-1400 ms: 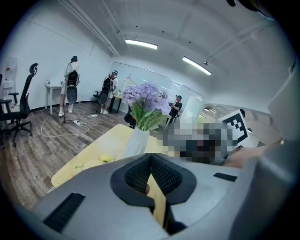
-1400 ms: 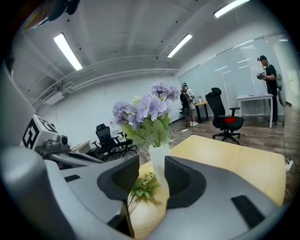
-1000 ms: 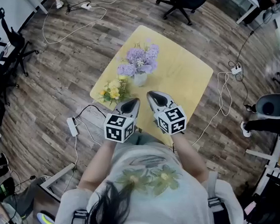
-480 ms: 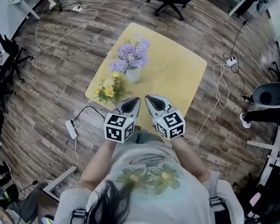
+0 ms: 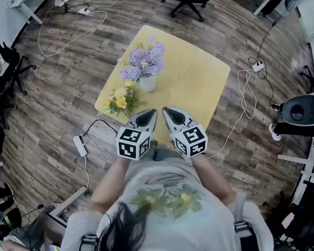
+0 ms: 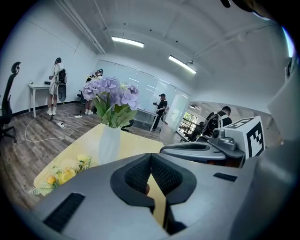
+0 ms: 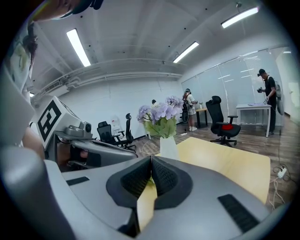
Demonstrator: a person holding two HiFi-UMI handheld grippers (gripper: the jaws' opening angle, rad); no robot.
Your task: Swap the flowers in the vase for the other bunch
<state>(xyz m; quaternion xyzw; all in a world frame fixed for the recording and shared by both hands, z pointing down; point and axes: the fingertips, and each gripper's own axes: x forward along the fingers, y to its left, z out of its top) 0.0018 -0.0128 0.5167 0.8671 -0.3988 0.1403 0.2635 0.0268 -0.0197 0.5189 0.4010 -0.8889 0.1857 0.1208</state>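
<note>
Two bunches are in play. Ahead and to the left of the left tool [image 5: 148, 116], the yellow bunch [image 5: 118, 98] lies flat on the surface [image 5: 197, 79], close to its left edge. The left tool hangs over the near edge, fully closed, with nothing between its pads.

Straight ahead of both tools and well apart from them stands the white vase [image 5: 147, 83]. It is upright and holds the purple bunch [image 5: 144, 60], with the yellow bunch just beside its foot. The right tool [image 5: 171, 114], just beside the left one, is likewise closed and empty.

Purple in the vase and yellow lying loose fits two stages: purple waiting to come out, or purple just put in and yellow taken out. The pictures do not settle which.

Both bunches look light, with soft heads that would crush or shed under a pinch. The stems are the place to take hold, low down, below the blooms and leaves. The vase looks slim, smooth and top-heavy with flowers in it, so it would likely tip if a stem drags on its mouth. Steadying its body with one tool would guard against that.
</note>
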